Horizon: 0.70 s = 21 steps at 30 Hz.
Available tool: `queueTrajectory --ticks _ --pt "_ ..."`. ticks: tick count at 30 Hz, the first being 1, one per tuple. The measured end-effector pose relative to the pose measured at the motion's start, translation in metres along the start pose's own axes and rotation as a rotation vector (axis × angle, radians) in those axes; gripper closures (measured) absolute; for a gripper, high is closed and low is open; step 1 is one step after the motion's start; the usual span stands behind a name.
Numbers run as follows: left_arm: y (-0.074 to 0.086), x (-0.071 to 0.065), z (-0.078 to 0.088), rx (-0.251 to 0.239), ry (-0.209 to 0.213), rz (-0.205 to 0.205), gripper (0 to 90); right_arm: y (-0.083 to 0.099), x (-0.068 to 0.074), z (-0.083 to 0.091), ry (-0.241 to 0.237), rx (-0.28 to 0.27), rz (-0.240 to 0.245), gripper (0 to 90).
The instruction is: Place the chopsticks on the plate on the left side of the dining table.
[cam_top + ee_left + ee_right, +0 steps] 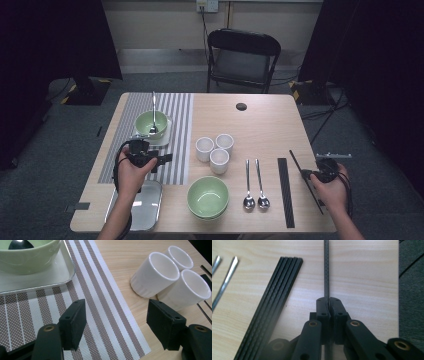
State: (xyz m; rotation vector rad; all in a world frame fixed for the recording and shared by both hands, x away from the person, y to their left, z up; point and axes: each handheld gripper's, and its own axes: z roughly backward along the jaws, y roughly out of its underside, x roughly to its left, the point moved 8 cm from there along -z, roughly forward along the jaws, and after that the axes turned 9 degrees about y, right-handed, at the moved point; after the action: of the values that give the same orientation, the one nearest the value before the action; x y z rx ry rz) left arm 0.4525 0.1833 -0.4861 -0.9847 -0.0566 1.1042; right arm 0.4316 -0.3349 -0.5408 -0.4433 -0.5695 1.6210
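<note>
while my right gripper (329, 301) pinches a single black chopstick (326, 270) near the right edge of the tabletop (260, 120), lifted and slanted just beside the bundle of chopsticks (284, 190) that lies flat there, i judge i'm in the step of carrying it toward a place setting. my left gripper (116, 326) hovers with its jaws wide and nothing between them, over the striped placemat (100, 305) toward the left edge, near the three white cups (172, 277). the tray (37, 277) with the green bowl (27, 257) sits at the mat's far end. next i'd need to swing the stick across without clipping the spoons (255, 185).
</note>
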Motion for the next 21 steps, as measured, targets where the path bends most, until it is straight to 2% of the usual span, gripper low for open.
queueTrajectory --ticks 3,14,21 --pt "0.000 -0.001 0.000 0.010 0.002 -0.002 32.3 -0.005 -0.002 0.004 -0.036 -0.023 -0.038 87.1" --pt "-0.001 -0.011 0.001 0.015 0.030 -0.011 32.1 -0.024 0.011 0.018 -0.075 -0.056 -0.023 87.1" --pt "-0.007 -0.014 0.003 0.010 0.038 -0.014 32.1 -0.038 0.014 0.030 -0.096 -0.079 -0.035 87.1"
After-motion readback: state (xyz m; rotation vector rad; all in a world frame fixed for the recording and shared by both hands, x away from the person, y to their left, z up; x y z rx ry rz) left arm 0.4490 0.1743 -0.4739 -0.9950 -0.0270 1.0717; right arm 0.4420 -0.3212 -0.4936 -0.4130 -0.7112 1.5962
